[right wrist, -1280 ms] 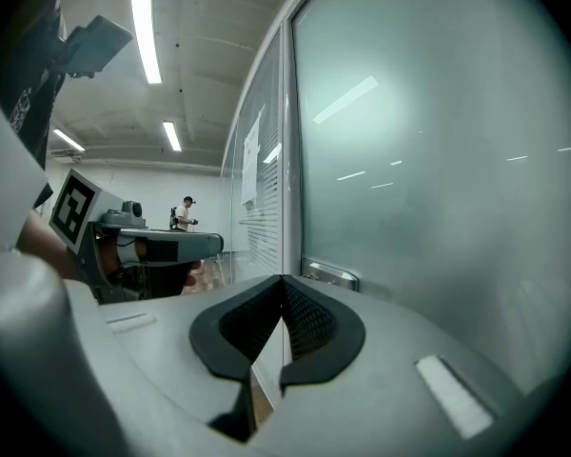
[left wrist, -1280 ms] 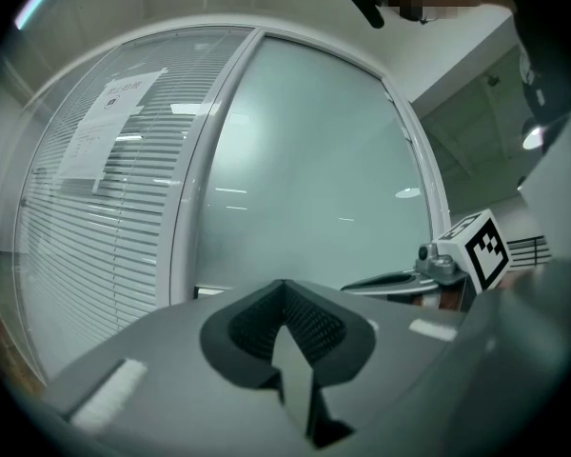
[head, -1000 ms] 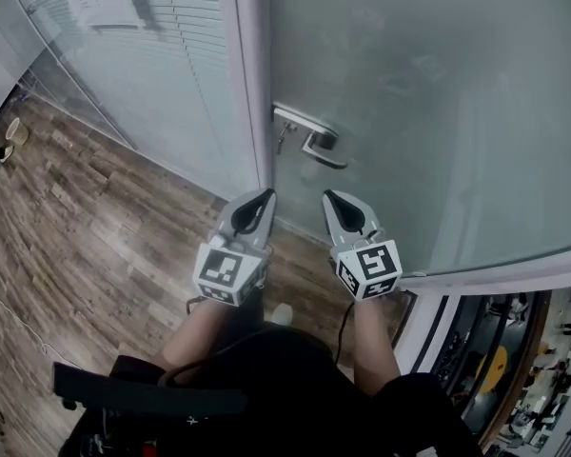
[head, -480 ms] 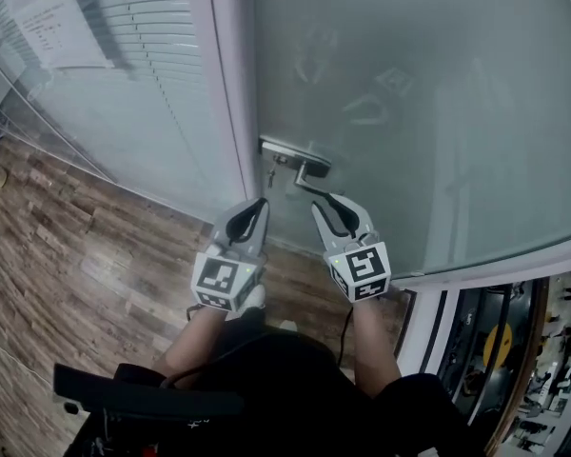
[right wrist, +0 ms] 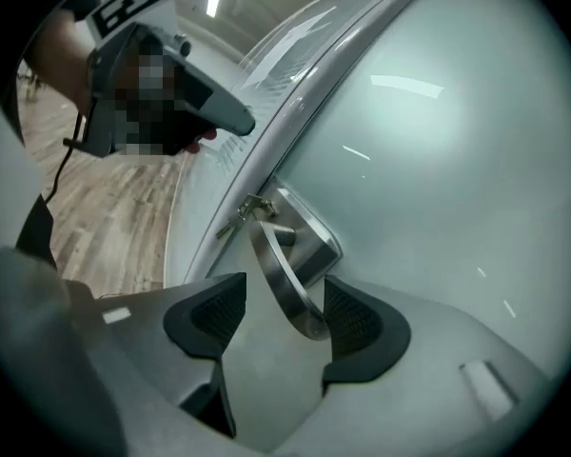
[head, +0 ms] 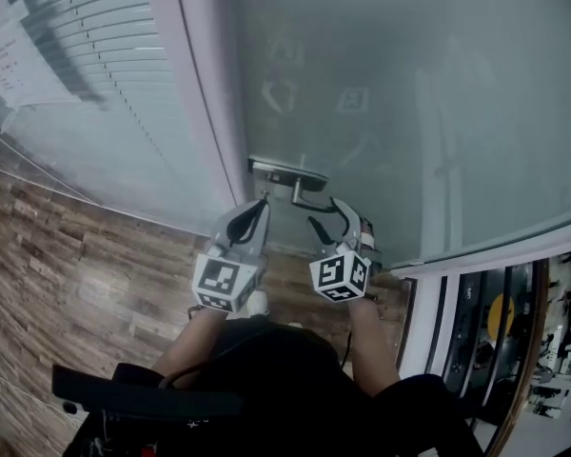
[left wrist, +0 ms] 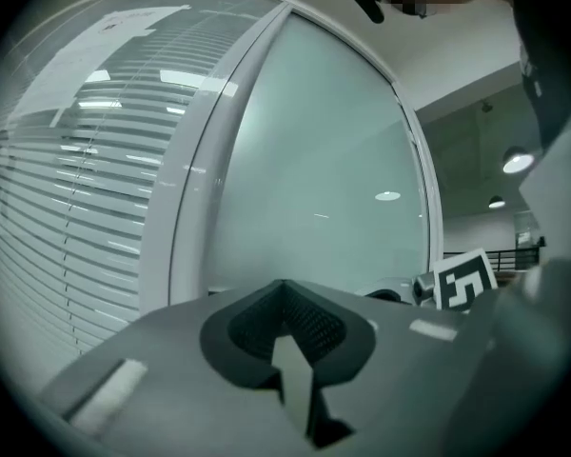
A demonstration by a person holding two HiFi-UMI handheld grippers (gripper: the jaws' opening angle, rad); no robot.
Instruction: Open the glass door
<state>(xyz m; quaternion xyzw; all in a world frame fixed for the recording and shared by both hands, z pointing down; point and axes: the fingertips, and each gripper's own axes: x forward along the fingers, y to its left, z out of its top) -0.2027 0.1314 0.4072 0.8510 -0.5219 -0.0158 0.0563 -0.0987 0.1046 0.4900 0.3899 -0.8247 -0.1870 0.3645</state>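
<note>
One frosted glass door (head: 438, 112) filled the space ahead of both sets of fingers, seemingly shut against its white frame (head: 205, 112), which rose just ahead of the left gripper (left wrist: 285, 298). That gripper's fingers were pressed together on nothing. The metal lever handle (right wrist: 285, 274) reached from its plate (right wrist: 314, 241) down between the fingers of the right gripper (right wrist: 284, 314). That gripper's jaws had just been opening and stood wide apart. The handle's end lay close against one pad (right wrist: 357, 317) and clear of the other, not pinched. The step in hand looked like getting a hold on the lever, with the door not yet opened. Next, the fingers would probably need to close on the handle or bear on it from above, press it down, then swing the door.
</note>
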